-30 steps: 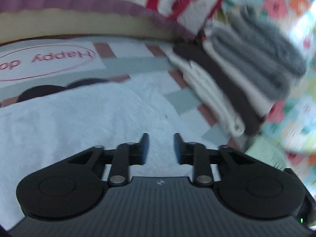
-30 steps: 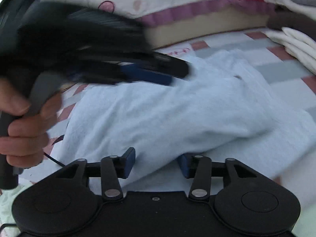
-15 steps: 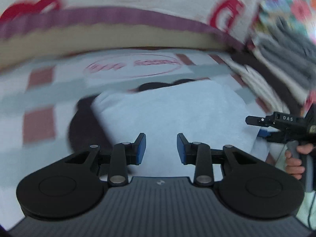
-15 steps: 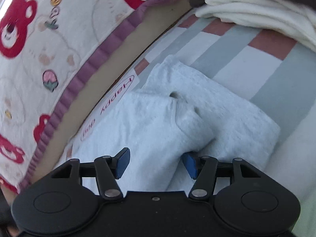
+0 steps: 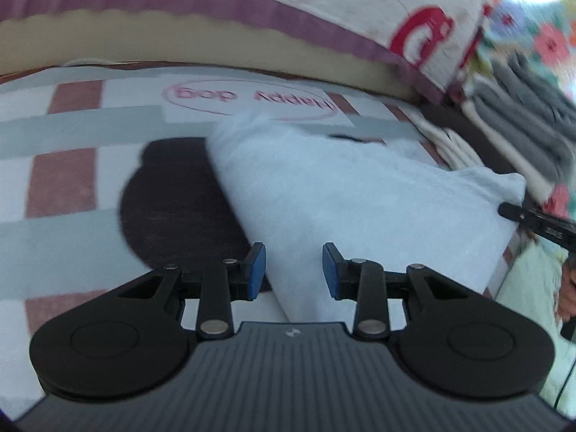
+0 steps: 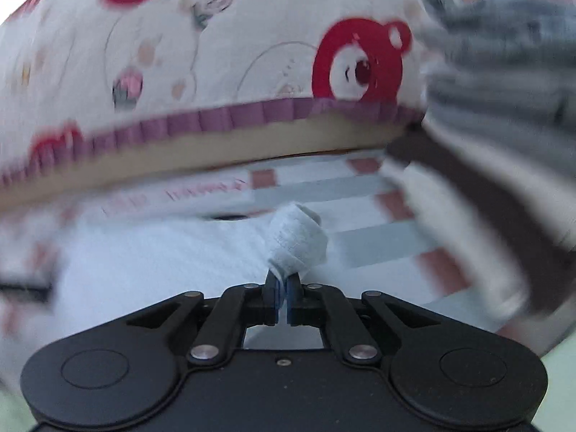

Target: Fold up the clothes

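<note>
- The pale blue garment (image 5: 360,194) lies partly folded on a checked blanket (image 5: 64,180) of grey, white and dusty-red squares, with a pink oval print just beyond it.
- The left hand-held gripper (image 5: 294,270) hovers over the near left edge of the garment, its blue pads apart with nothing pressed between them; the cloth's edge runs under the gap.
- A dark shadow falls on the blanket just left of the garment.
- The right hand-held gripper (image 6: 283,288) has just been closing, and its jaws now pinch a bunched corner of the garment (image 6: 298,244), which stands up above the fingertips.
- In the left wrist view, the tip of the right hand-held gripper (image 5: 536,221) shows at the garment's right edge.
- A stack of folded clothes (image 5: 511,122), grey, cream and brown, sits to the right of the garment.
- A cushion with red bears (image 6: 252,54) and a purple trim lies behind the blanket.
</note>
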A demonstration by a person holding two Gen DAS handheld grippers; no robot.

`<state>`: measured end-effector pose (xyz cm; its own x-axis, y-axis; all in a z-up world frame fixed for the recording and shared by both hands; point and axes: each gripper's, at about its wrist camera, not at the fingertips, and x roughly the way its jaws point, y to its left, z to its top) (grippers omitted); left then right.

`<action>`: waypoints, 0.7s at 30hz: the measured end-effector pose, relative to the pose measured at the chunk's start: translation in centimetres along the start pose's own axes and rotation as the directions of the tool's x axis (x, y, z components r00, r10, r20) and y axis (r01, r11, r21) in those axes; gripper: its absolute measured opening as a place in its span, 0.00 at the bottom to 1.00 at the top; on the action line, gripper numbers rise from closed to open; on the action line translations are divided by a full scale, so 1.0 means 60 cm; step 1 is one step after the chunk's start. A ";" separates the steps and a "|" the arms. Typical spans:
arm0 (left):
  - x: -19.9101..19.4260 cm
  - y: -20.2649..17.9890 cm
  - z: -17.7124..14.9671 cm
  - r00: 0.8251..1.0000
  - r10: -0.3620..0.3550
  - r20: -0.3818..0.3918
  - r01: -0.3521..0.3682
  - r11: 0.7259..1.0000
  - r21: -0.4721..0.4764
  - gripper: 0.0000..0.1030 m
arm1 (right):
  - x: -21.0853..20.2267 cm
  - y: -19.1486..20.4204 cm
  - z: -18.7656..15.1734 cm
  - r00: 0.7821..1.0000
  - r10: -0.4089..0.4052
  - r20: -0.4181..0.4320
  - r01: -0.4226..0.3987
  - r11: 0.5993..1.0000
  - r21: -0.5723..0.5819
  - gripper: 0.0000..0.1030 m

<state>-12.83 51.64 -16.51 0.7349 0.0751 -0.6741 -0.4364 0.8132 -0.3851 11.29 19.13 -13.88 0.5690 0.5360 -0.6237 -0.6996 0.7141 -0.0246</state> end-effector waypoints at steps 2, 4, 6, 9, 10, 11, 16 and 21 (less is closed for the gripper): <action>0.013 -0.011 -0.005 0.999 -0.034 -0.029 0.034 0.999 0.011 0.33 | 0.035 -0.007 -0.022 0.992 -0.098 -0.078 0.096 0.995 -0.030 0.12; 0.022 -0.017 -0.013 0.998 -0.040 -0.051 0.041 0.999 0.017 0.36 | 0.060 -0.017 -0.044 0.984 -0.106 -0.144 0.107 0.994 0.003 0.19; 0.026 -0.020 -0.019 0.997 -0.038 -0.064 0.040 0.999 0.023 0.37 | 0.053 -0.025 -0.053 0.985 -0.089 -0.151 0.100 0.993 0.067 0.29; 0.020 -0.015 -0.019 0.996 -0.067 -0.059 0.067 0.998 -0.009 0.37 | 0.047 -0.042 -0.053 0.986 -0.058 -0.154 0.078 0.989 0.125 0.47; 0.017 -0.012 -0.018 0.995 -0.081 -0.051 0.080 0.996 -0.026 0.37 | 0.047 -0.052 -0.051 0.988 -0.041 -0.152 0.065 0.986 0.157 0.50; 0.015 -0.010 -0.018 0.994 -0.097 -0.043 0.095 0.995 -0.042 0.37 | 0.047 -0.065 -0.052 0.989 -0.016 -0.148 0.047 0.976 0.213 0.51; 0.008 -0.022 -0.015 0.990 -0.138 -0.020 0.137 0.989 -0.058 0.36 | 0.055 -0.102 -0.065 0.993 0.095 -0.074 -0.056 0.908 0.415 0.43; 0.005 -0.061 -0.023 0.984 -0.173 -0.043 0.174 0.985 0.014 0.37 | 0.019 -0.084 -0.037 0.993 0.107 -0.048 -0.085 0.939 0.333 0.13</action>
<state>-11.74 47.90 -16.20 0.7765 -0.0918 -0.6234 -0.2945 0.8218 -0.4877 14.53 15.16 -16.20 0.4693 0.5872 -0.6594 -0.5614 0.7749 0.2905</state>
